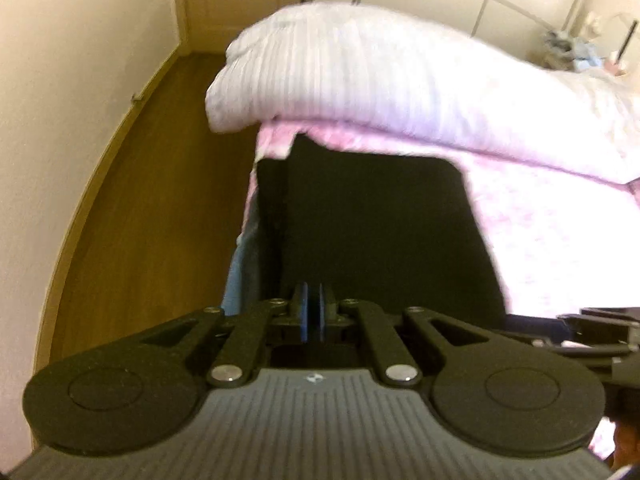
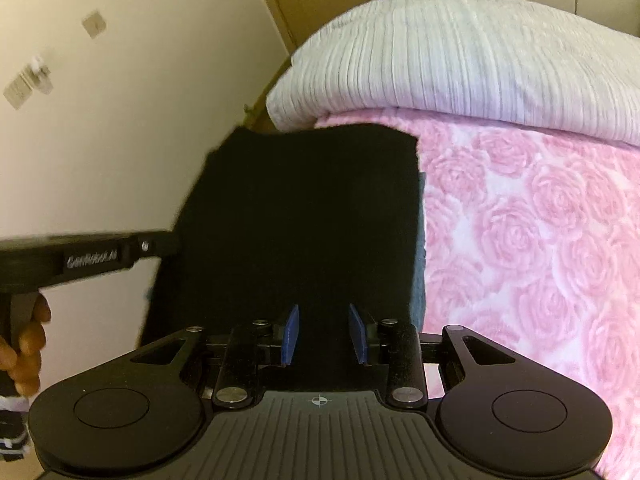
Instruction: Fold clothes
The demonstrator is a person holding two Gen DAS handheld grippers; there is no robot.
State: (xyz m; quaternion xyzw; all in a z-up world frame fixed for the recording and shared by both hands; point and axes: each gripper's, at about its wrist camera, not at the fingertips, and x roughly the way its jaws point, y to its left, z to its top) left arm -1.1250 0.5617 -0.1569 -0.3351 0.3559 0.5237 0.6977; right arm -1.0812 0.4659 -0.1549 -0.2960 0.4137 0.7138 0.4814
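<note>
A black garment [image 1: 376, 224] lies on the pink rose-patterned bed cover [image 1: 560, 248], its left side hanging over the bed edge. My left gripper [image 1: 314, 312] is shut at the garment's near edge; whether cloth is pinched between the blue pads is hard to tell. In the right wrist view the same black garment [image 2: 296, 216] fills the middle. My right gripper [image 2: 324, 334] is open, its blue pads [image 2: 291, 334] apart over the garment's near edge. The left gripper's body [image 2: 92, 258] reaches in from the left and touches the garment's left edge.
A folded white ribbed blanket [image 1: 380, 76] lies across the bed behind the garment, also in the right wrist view [image 2: 460, 60]. Blue fabric [image 1: 244, 264] shows under the garment at the bed's side. Brown wooden floor [image 1: 152, 208] and a cream wall lie to the left.
</note>
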